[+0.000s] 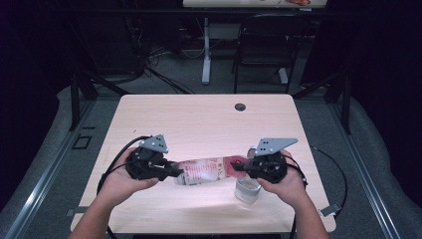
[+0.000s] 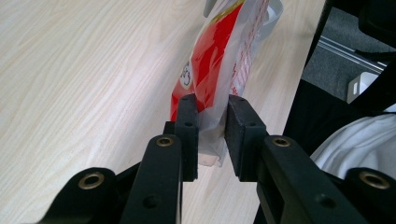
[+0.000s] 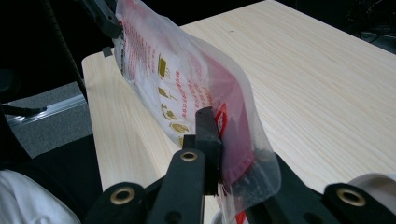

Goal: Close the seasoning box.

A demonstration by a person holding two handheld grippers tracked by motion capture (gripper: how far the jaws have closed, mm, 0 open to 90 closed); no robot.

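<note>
Left hand-held gripper (image 1: 171, 172) and right hand-held gripper (image 1: 240, 168), high view: each clamps one end of the red-and-clear bag (image 1: 209, 170), stretched level above the bench (image 1: 199, 119) near its front edge, over a white cup (image 1: 247, 189). Left gripper view: jaws pinch the bag's end (image 2: 210, 93). Right gripper view: jaws clenched on the other end (image 3: 233, 140); pickup looks done, emptying or placing remains.

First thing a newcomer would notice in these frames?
The red and clear plastic bag stretched level between the two grippers, near the table's front edge. The left gripper is clamped on one end and the right gripper on the other. Below the right gripper, a small pale cup stands on the table.
</note>
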